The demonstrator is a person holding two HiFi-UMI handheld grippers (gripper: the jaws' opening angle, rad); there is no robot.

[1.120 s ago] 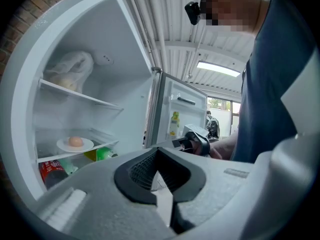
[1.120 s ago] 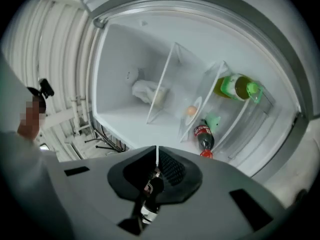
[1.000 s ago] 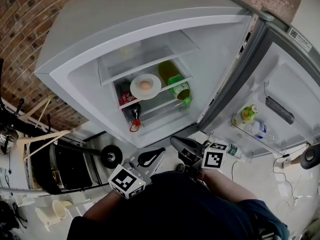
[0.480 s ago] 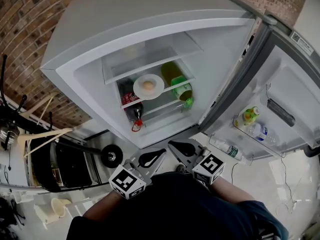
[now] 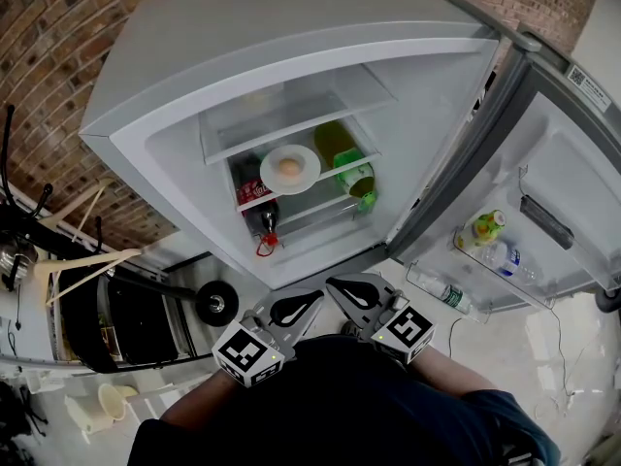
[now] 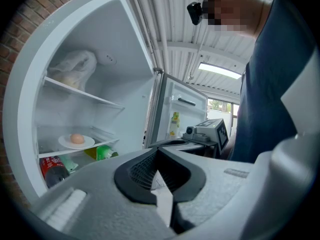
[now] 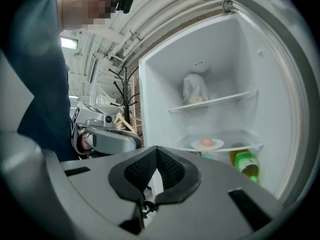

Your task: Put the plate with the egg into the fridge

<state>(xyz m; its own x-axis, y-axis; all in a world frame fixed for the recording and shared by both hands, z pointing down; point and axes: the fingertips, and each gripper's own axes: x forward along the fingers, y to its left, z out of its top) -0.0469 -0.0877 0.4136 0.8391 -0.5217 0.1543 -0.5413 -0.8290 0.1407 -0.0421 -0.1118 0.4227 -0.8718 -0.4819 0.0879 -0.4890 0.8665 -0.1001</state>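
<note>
Centre of the head view: a tall white fridge (image 5: 291, 27), its grey-edged fridge door (image 5: 572, 178) swung wide toward the right edge. Red brick wall (image 5: 39, 47) at upper left.

Inside, on the clear glass shelf (image 5: 335, 163) midway up the compartment: a white round plate (image 5: 272, 175) lying flat, with a tan egg (image 5: 289, 168) at its centre. On the level below that shelf: a yellow-green bottle (image 5: 333, 142) and a green bottle (image 5: 355, 179) to the right of the plate, and a dark cola bottle with a red label (image 5: 254, 200) at lower left. On the upper shelf: a pale crumpled bag (image 7: 195, 90), perhaps plastic. In the door rack at right: a small yellow drink bottle (image 5: 482, 224) beside a clear water bottle (image 5: 503, 253).

Bottom centre of the head view, well apart from the compartment: left gripper (image 5: 316, 297) and right gripper (image 5: 335, 284) side by side, tips near each other, both aimed toward the fridge.

Left gripper view: black ribbed pads (image 6: 142, 171) closed tip to tip, nothing between them. Plate and egg at lower left of that frame, far beyond the tips.

Right gripper view: black pads (image 7: 137, 171) likewise pressed together and empty. Plate and egg right of centre, on the shelf, untouched by either tool.
</note>
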